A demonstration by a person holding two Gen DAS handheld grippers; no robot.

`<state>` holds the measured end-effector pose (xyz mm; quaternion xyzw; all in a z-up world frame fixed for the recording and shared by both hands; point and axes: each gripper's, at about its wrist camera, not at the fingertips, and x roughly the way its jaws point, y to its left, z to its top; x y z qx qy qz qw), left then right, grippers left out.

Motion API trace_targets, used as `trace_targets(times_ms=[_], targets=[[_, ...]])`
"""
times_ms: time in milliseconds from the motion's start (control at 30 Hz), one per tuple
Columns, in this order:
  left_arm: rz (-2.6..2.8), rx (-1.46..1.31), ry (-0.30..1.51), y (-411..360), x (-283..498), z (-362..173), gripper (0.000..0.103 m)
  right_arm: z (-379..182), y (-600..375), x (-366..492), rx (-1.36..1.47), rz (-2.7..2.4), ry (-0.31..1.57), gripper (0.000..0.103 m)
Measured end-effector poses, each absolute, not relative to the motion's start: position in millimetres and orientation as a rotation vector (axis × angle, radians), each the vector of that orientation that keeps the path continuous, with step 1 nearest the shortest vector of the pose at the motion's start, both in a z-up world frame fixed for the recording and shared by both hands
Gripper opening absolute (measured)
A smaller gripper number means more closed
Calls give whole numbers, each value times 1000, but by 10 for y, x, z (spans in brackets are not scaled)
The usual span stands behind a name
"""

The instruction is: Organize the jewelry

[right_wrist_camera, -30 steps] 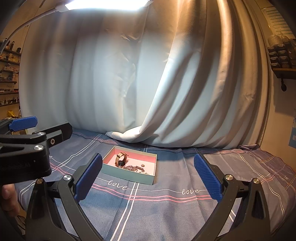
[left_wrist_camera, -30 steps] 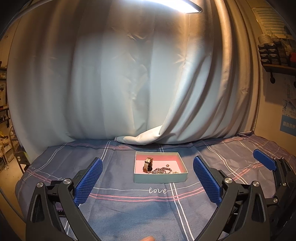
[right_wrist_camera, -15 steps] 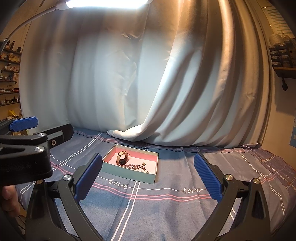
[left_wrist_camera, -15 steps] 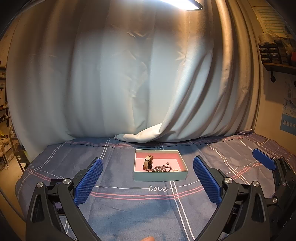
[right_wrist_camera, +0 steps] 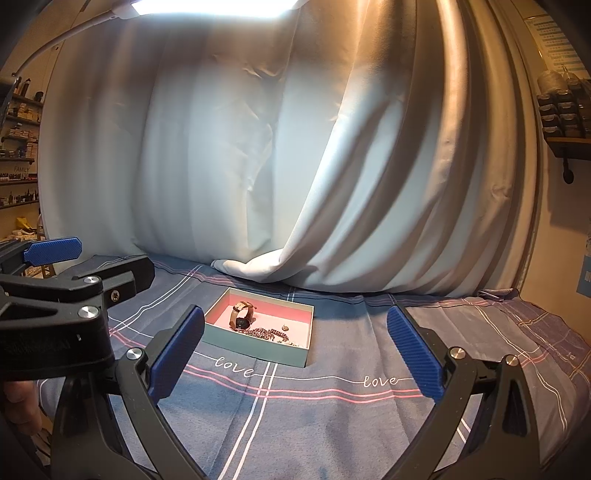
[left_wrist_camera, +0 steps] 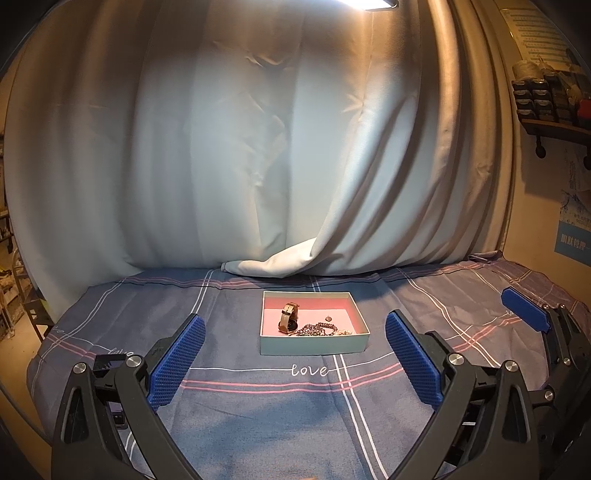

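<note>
A shallow teal box (left_wrist_camera: 314,348) with a pink inside sits on the blue plaid cloth (left_wrist_camera: 258,406). In it lie a brown-strapped watch (left_wrist_camera: 288,316), a dark beaded chain (left_wrist_camera: 318,328) and a small pendant (left_wrist_camera: 328,318). My left gripper (left_wrist_camera: 293,360) is open, held just short of the box, nothing between its blue pads (left_wrist_camera: 173,363). In the right wrist view the box (right_wrist_camera: 258,349) lies ahead to the left with the watch (right_wrist_camera: 242,317) in it. My right gripper (right_wrist_camera: 293,360) is open and empty, beside the box.
A pale curtain (left_wrist_camera: 277,147) hangs behind and its hem folds onto the cloth (right_wrist_camera: 369,424) just past the box. Shelves (left_wrist_camera: 550,110) with small items are on the right wall. A lamp (right_wrist_camera: 207,5) shines from above. A hand (right_wrist_camera: 22,410) holds the left gripper.
Both views have tilted up a little and the box sits slightly lower and nearer. Both grippers stayed open.
</note>
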<state>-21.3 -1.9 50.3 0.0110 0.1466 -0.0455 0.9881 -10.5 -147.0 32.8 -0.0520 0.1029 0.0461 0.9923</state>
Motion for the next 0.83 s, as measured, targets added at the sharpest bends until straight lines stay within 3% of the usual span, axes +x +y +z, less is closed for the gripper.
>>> trace_targets(times_ms=[833], targets=[[-91, 35, 327, -76, -183, 457, 97, 311, -1499, -79, -112, 104, 218, 98]])
